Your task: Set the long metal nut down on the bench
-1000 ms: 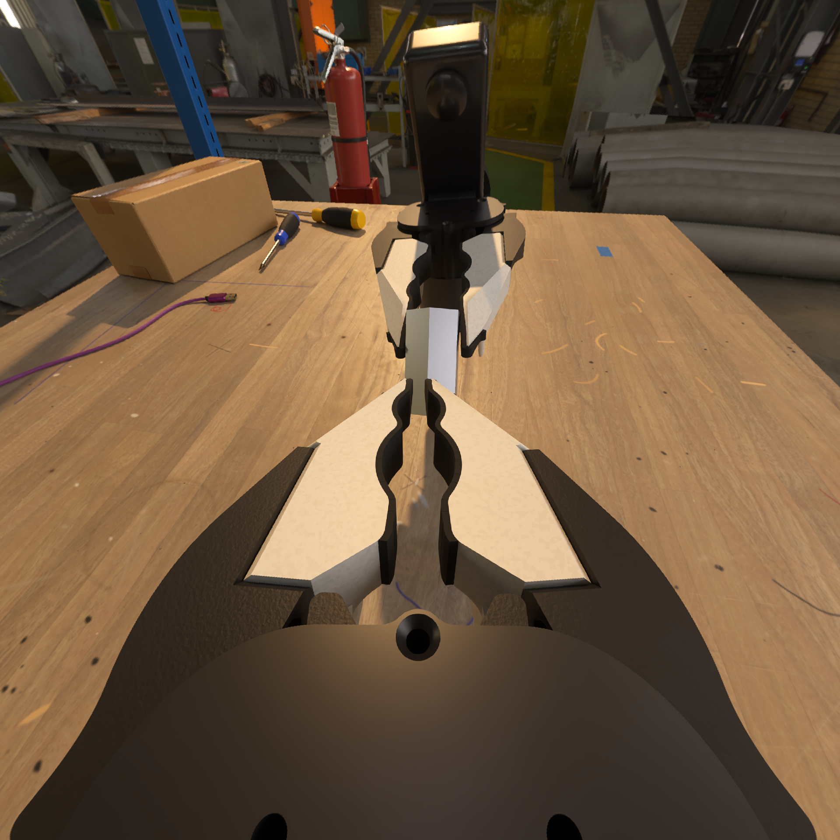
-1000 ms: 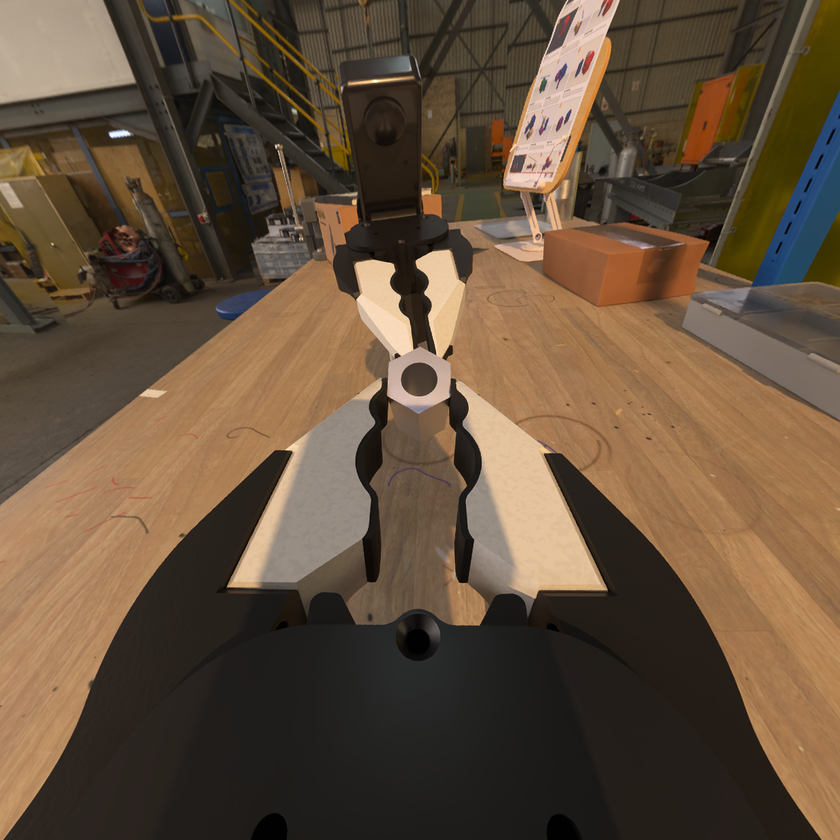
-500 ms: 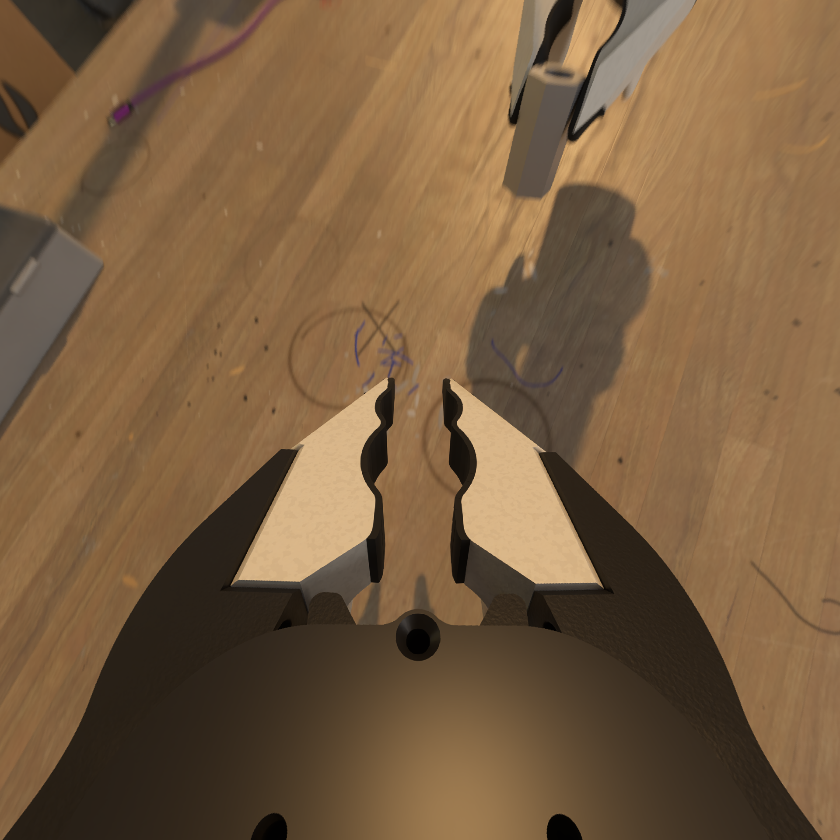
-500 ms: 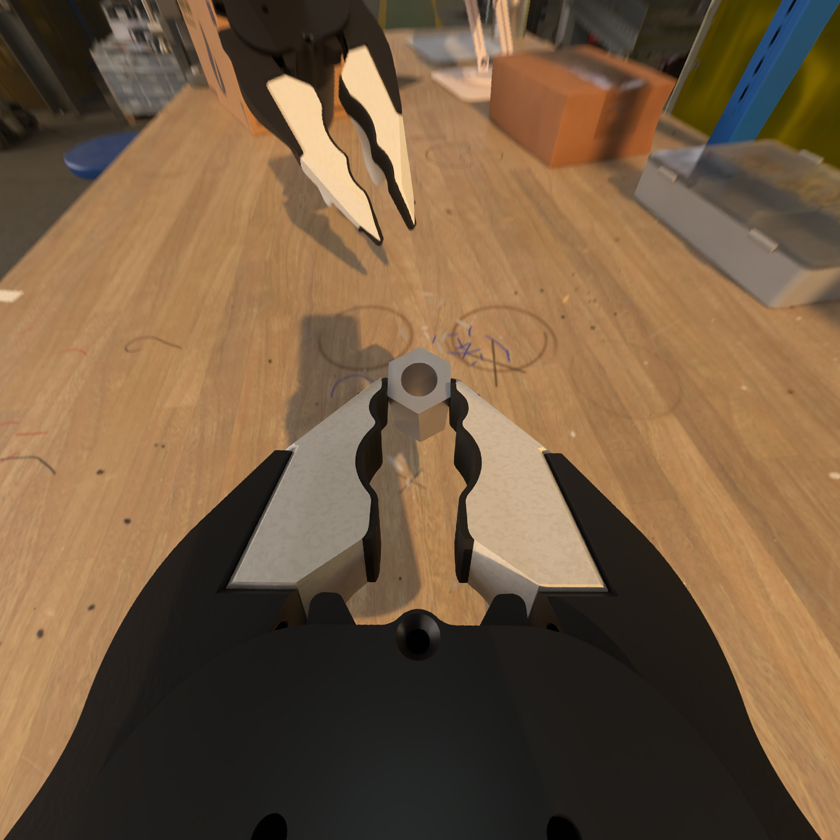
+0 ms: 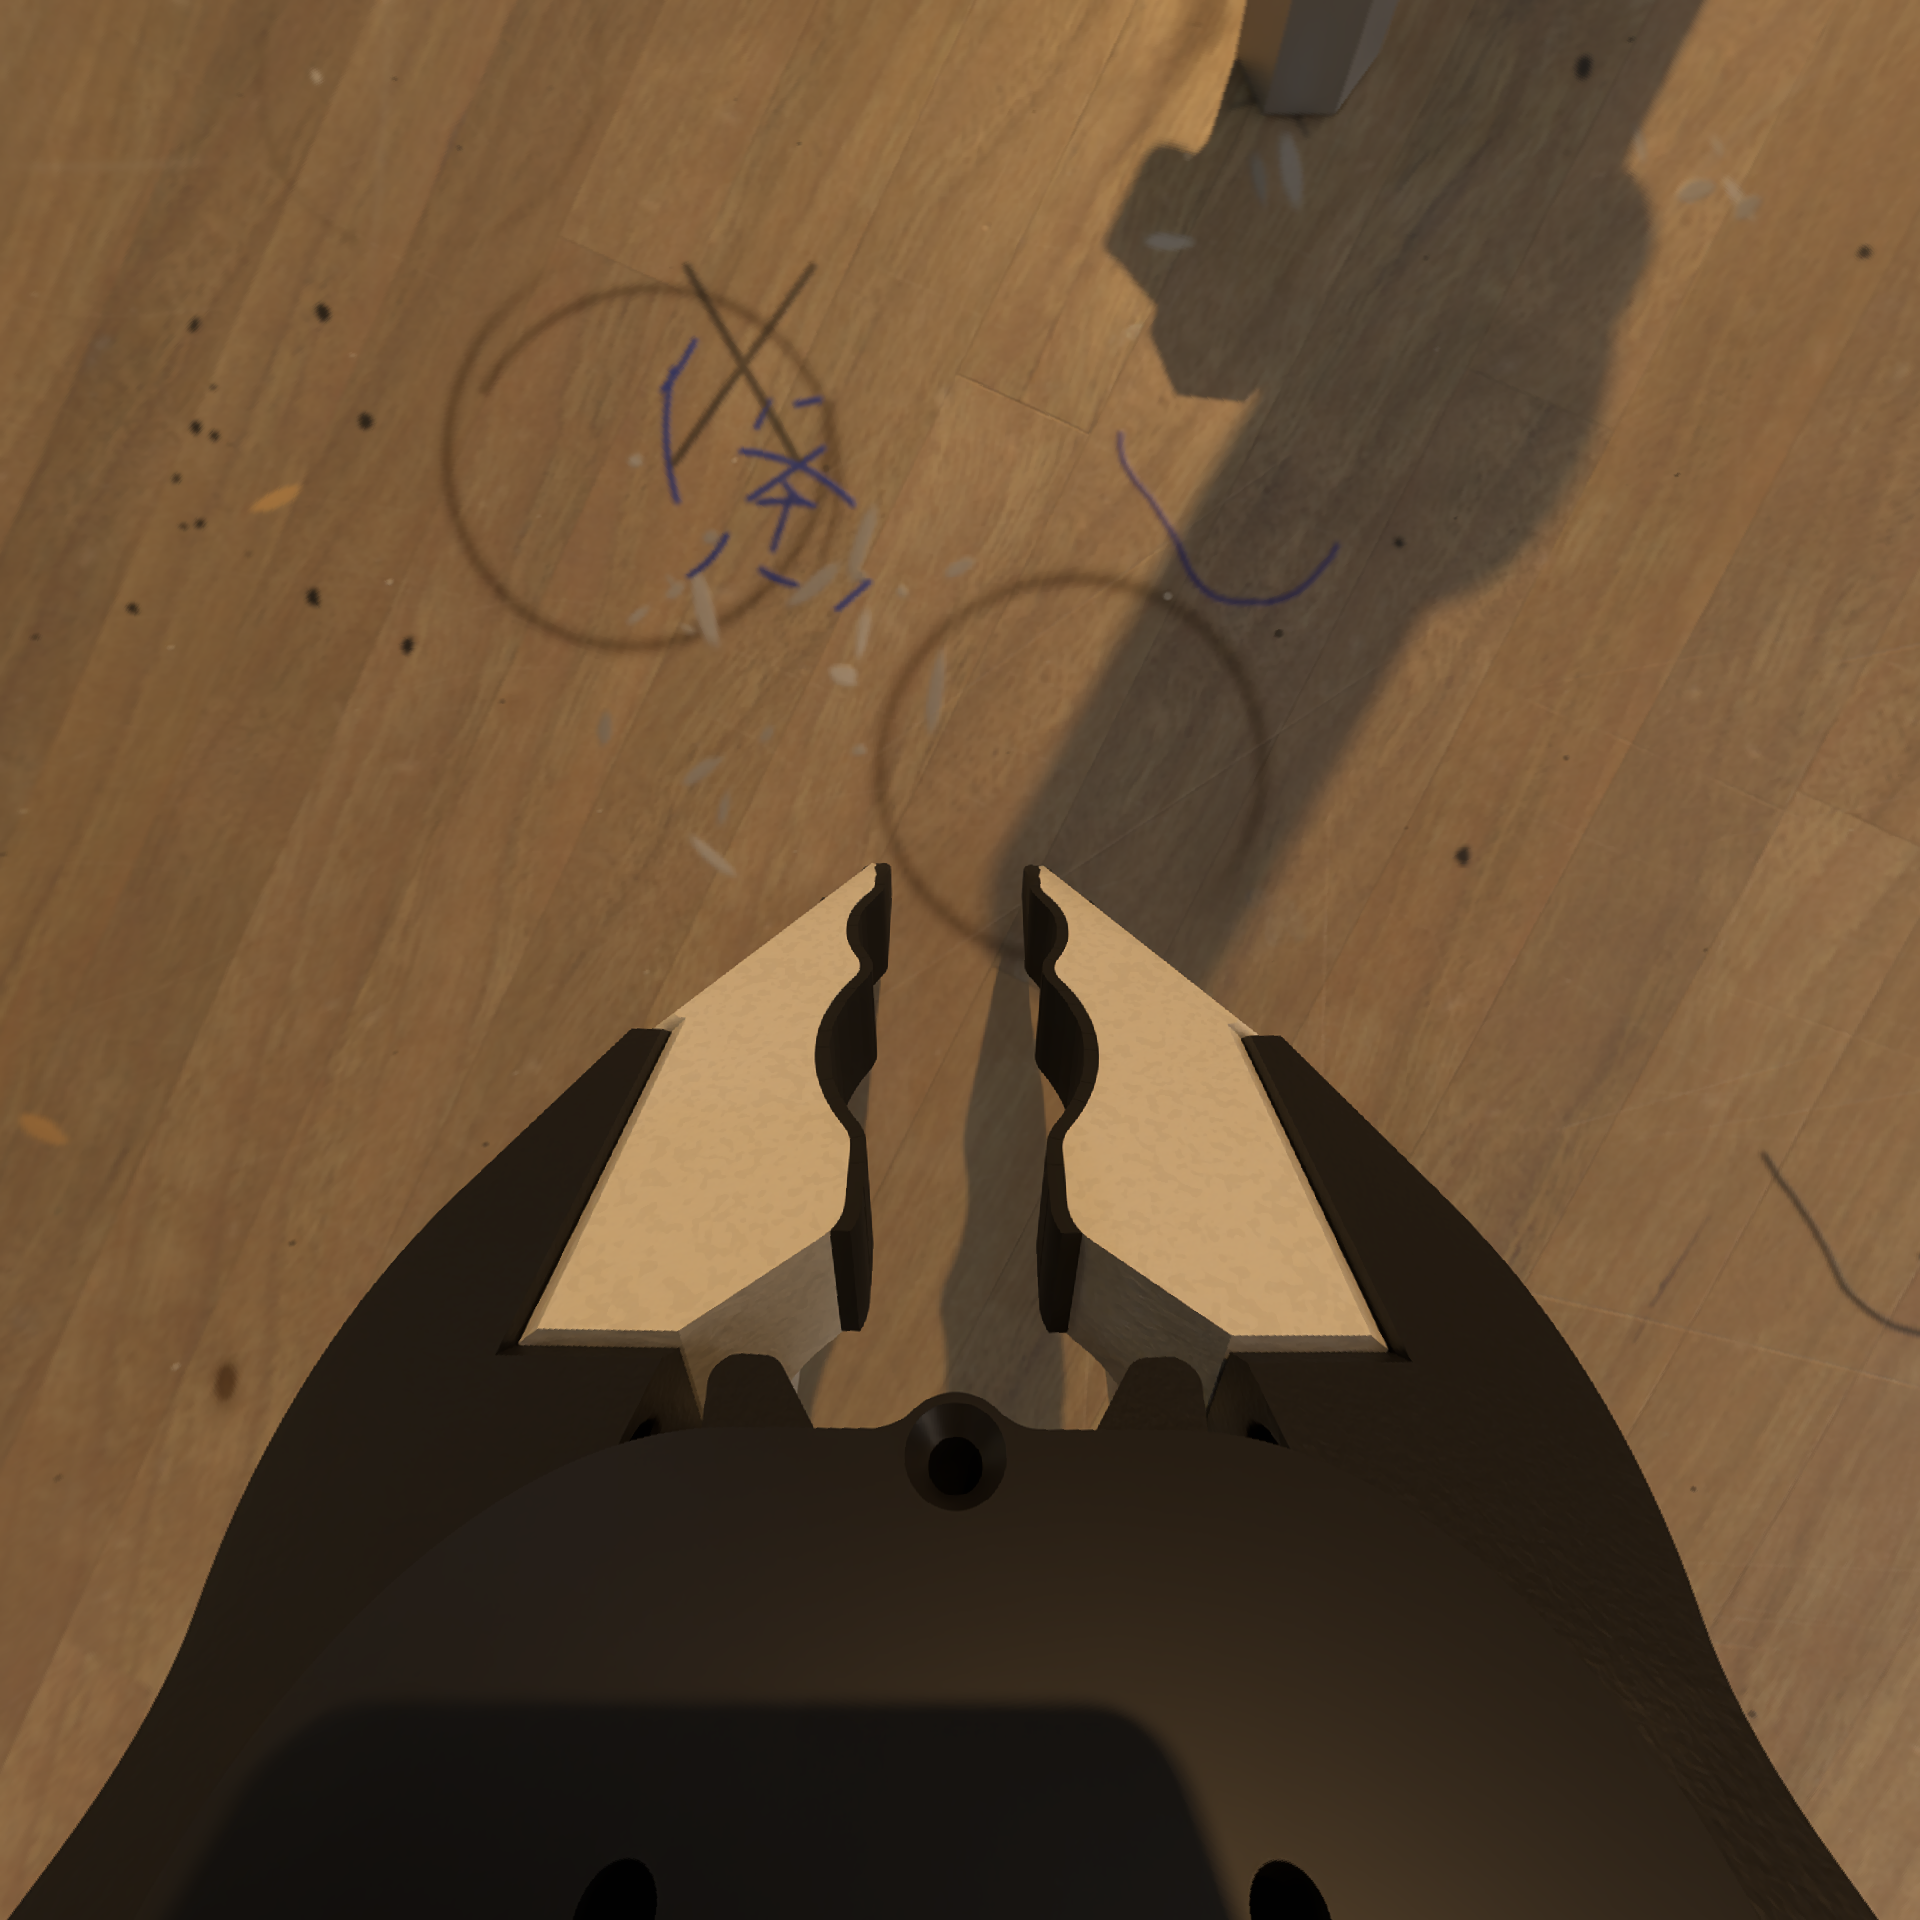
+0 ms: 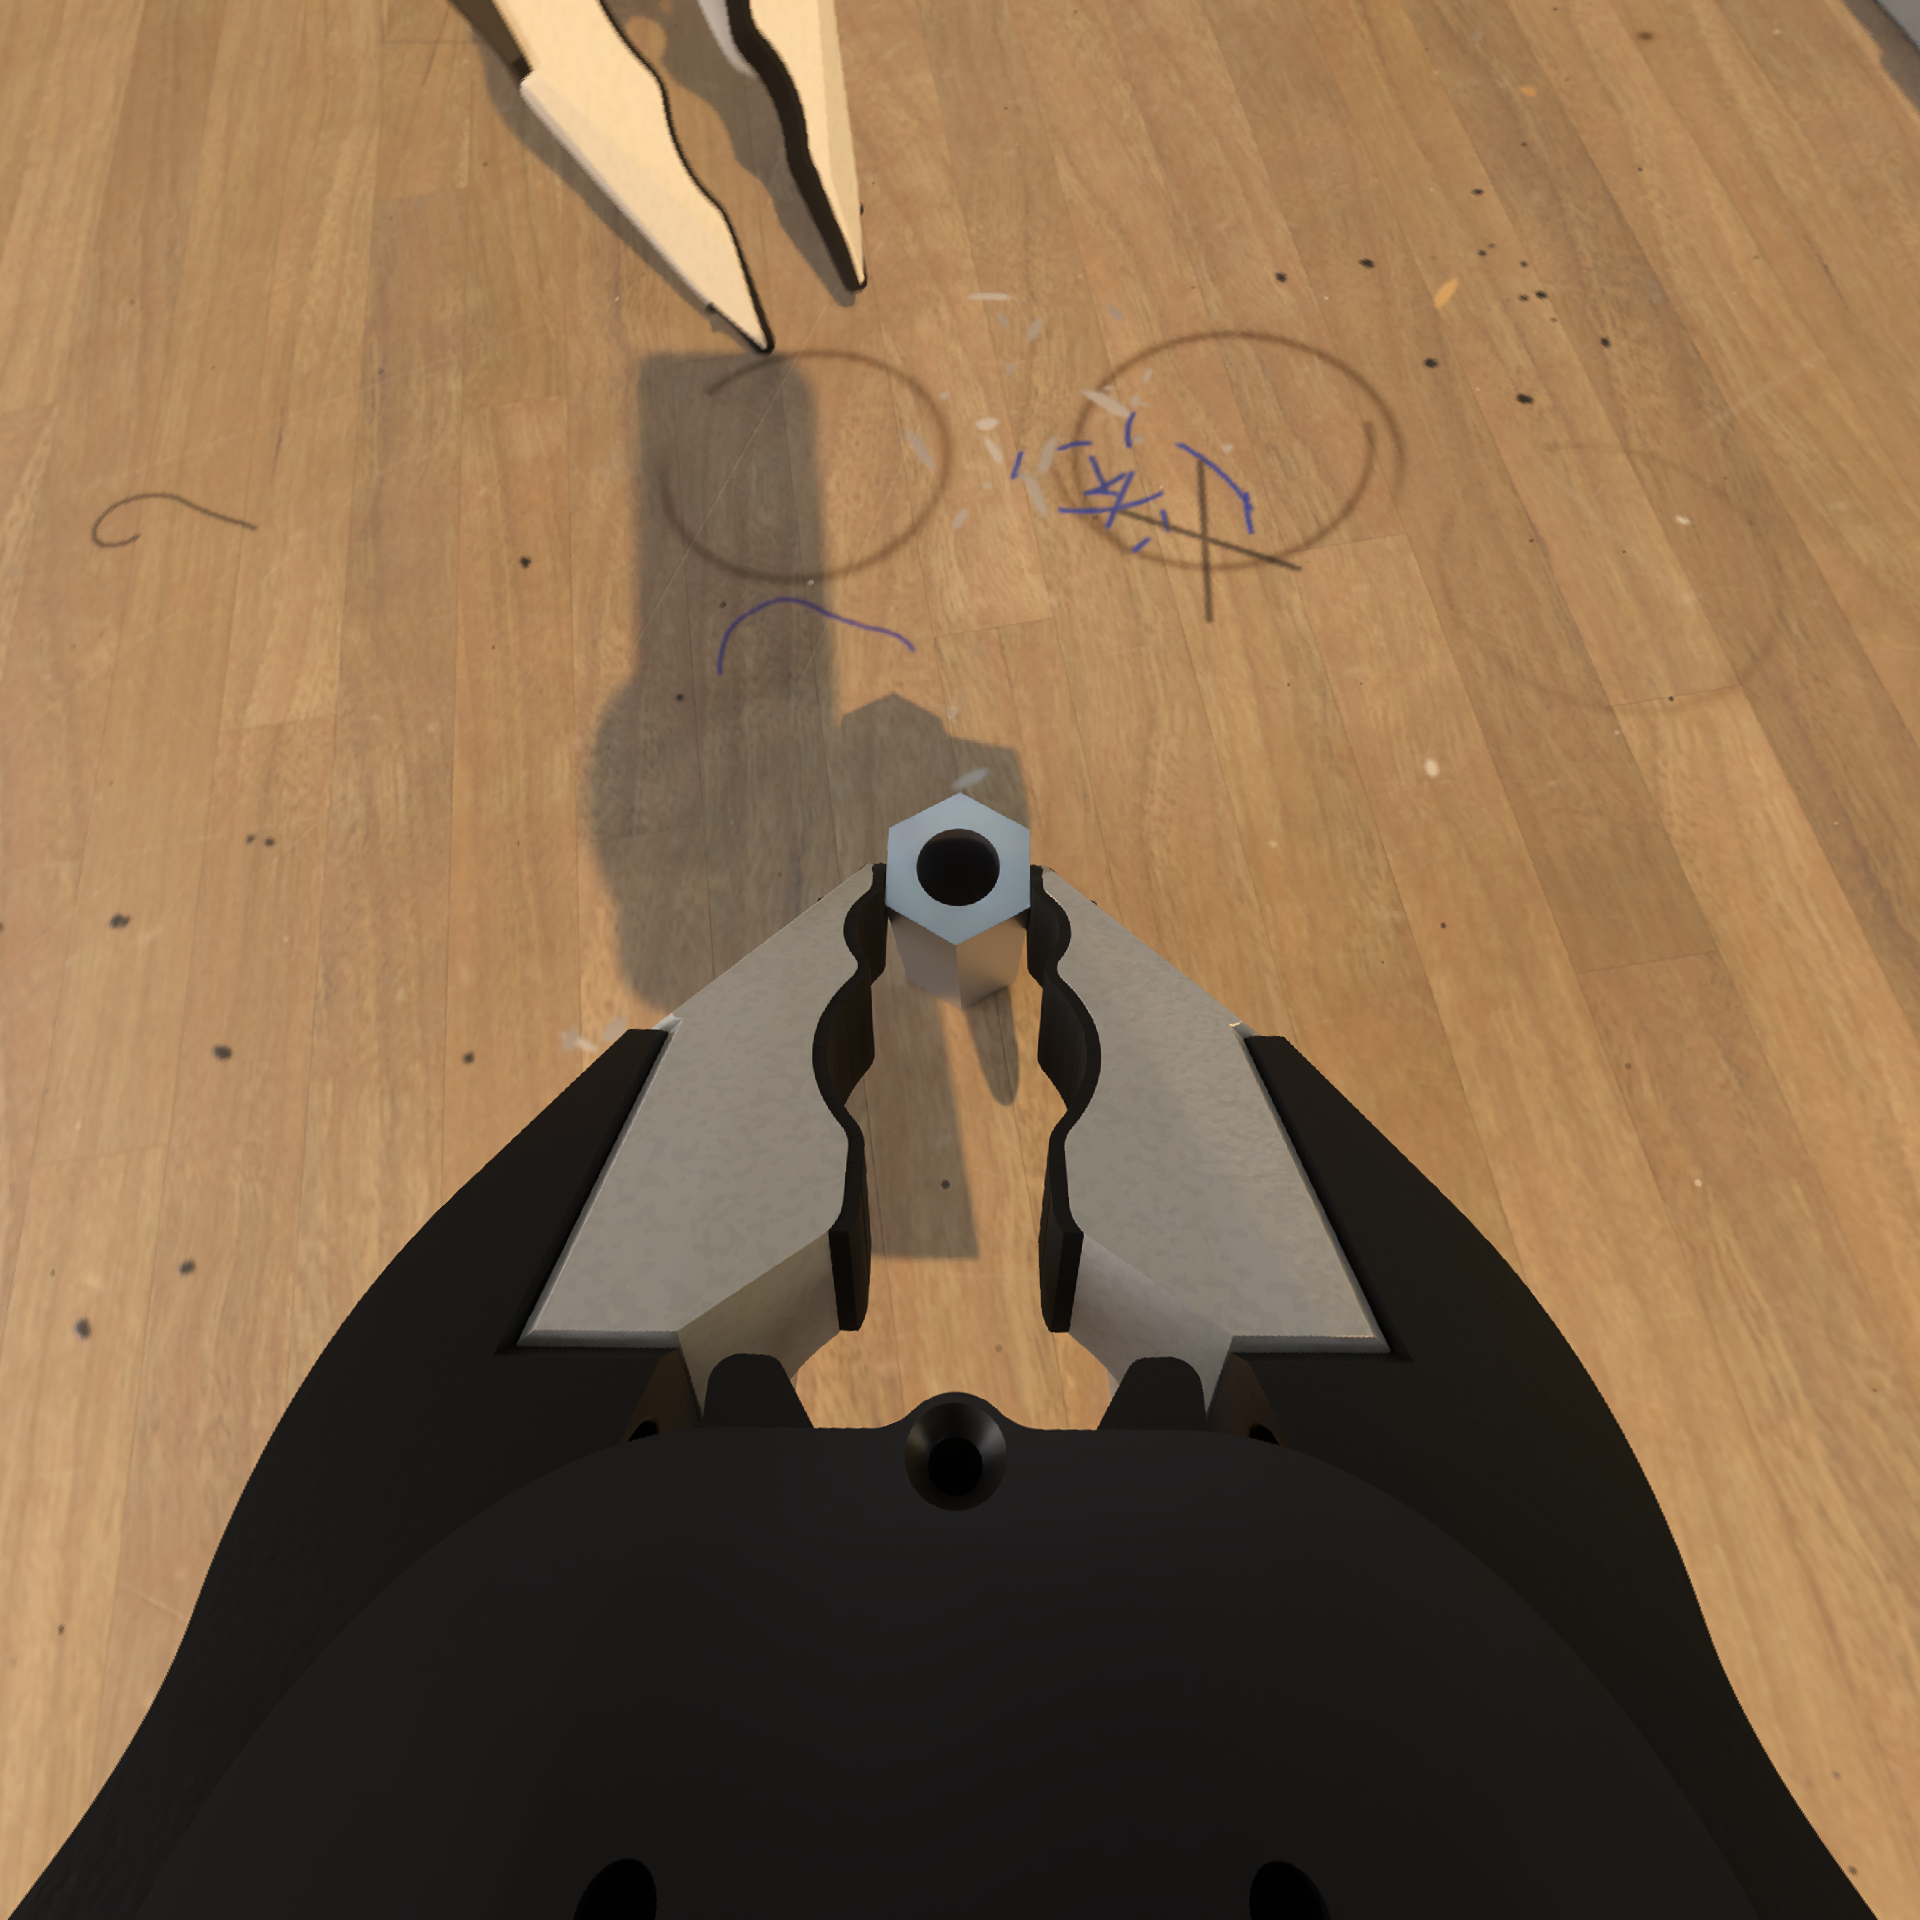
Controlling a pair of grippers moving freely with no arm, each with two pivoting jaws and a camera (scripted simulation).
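The long metal nut (image 6: 956, 873) is a grey hexagonal sleeve with a round bore. It stands upright between the tips of my right gripper (image 6: 956, 883), which is shut on its upper end. Its lower end is close above the wooden bench (image 6: 1455, 935); I cannot tell whether it touches. In the left wrist view only the nut's lower end (image 5: 1309, 62) shows at the top edge, with its shadow right below it. My left gripper (image 5: 956, 878) is open and empty, pointing down at the bench. It also shows in the right wrist view (image 6: 810, 312), beyond the nut and apart from it.
Two pencilled circles (image 6: 805, 462) (image 6: 1231, 447) and blue pen scribbles (image 6: 1122, 499) mark the bench between the grippers. Small pale chips (image 5: 707, 613) and dark specks lie scattered on the wood. A grey corner (image 6: 1907, 10) shows at the top right edge.
My left gripper has let go of the nut's end and drawn away, its jaws a little wider. Both grippers have tipped downward, and my right gripper has brought the nut down close to the bench.
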